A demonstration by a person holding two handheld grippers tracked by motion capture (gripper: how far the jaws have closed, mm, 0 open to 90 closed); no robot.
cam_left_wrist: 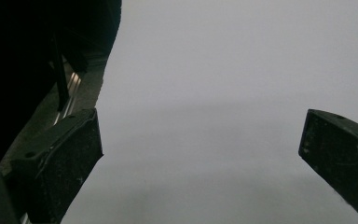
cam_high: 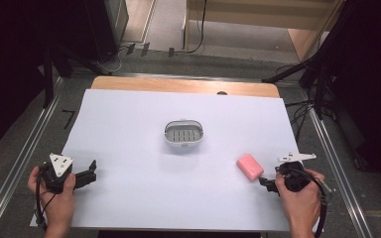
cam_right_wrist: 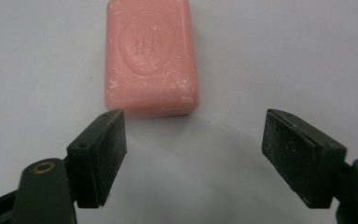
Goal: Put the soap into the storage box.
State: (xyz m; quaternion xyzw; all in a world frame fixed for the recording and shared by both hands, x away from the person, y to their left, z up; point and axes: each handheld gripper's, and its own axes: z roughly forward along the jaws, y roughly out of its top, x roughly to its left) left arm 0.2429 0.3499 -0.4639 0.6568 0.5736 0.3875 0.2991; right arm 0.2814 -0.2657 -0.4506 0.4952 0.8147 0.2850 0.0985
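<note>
Right hand-held gripper (cam_right_wrist: 193,156), jaws apart, just short of pink soap (cam_right_wrist: 148,56), untouched.

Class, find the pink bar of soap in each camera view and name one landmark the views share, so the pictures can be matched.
High view: the pink soap lies on the white sheet, lower right, just ahead of the right gripper.
Right gripper view: the soap sits top centre, just beyond the open jaws, nothing between them.
Left gripper view: bare sheet lies between the wide-open jaws; no soap here.
Shared landmark: the white sheet.
</note>
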